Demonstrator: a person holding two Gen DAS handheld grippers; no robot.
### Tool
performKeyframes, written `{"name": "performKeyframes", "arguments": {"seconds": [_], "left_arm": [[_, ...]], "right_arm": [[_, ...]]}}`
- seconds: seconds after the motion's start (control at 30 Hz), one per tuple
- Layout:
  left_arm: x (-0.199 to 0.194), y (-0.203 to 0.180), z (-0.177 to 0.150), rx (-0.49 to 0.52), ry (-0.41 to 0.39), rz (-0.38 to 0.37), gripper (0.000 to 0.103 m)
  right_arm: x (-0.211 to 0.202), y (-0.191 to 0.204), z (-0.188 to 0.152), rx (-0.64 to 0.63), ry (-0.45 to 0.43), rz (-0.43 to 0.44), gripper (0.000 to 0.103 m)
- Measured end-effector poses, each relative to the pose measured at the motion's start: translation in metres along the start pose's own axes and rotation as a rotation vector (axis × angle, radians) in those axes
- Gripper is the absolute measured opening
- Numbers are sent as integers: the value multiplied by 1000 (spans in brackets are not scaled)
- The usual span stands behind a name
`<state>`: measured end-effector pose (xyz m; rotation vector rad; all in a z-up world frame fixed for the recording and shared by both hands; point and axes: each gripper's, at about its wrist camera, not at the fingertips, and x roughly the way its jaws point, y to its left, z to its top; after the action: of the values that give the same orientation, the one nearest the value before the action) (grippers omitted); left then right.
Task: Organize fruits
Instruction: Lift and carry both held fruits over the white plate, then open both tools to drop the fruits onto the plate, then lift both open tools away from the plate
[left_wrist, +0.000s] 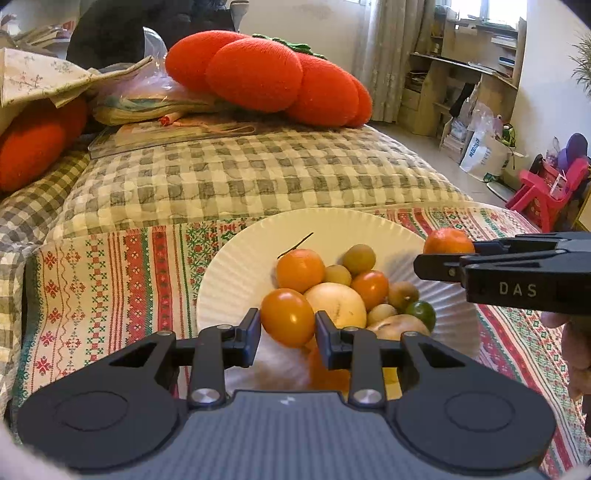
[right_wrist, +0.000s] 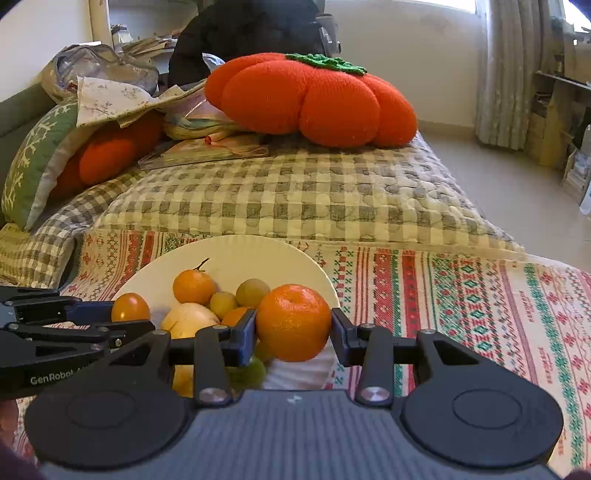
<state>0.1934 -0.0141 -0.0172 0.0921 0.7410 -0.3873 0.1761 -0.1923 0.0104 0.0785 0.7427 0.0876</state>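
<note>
A white paper plate (left_wrist: 240, 266) on a patterned cloth holds several fruits: oranges, small green-brown ones, a pale round one (left_wrist: 336, 304) and a lime (left_wrist: 421, 314). My left gripper (left_wrist: 287, 334) is shut on an orange tomato-like fruit (left_wrist: 288, 317) above the plate's near side. My right gripper (right_wrist: 293, 334) is shut on a mandarin orange (right_wrist: 293, 321) and holds it over the plate's right rim (right_wrist: 325, 277). The right gripper with its mandarin (left_wrist: 448, 240) also shows in the left wrist view, and the left gripper with its fruit (right_wrist: 130, 307) shows in the right wrist view.
The patterned cloth (right_wrist: 461, 295) lies over a checked quilt (right_wrist: 295, 192) on a bed. A big orange pumpkin cushion (right_wrist: 314, 99) sits at the far end, with another cushion (right_wrist: 107, 155) and piled fabrics to the left. Shelves and a red chair (left_wrist: 546, 192) stand beyond, right.
</note>
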Motion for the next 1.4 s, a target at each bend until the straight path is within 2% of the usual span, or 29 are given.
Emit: {"name": "performKeyframes", "arguments": {"seconds": [0.47,0.63,1.03,1.17,1.27,1.4], "left_arm": [[3,16,-3,-59,-7,-39,24],[-2,17,-6,-74,-18,-45,28],[-26,13,-6,-81,-34,-25,46],[-37,10,-9,-86,-31,-21,50],[-45,8,-12,-97,-30,-12,58],[-59,7,-19,-107,-30,-5,64]], "right_arm": [[19,6,0,0,12,-7,38],[18,7,0,3,16,-13,40],[-3,3,0,21,-6,-26,52],[-15,4,-1,21,-6,-31,52],[-25,6,-2,20,-6,-34,56],[-38,8,-5,26,-8,-38,62]]}}
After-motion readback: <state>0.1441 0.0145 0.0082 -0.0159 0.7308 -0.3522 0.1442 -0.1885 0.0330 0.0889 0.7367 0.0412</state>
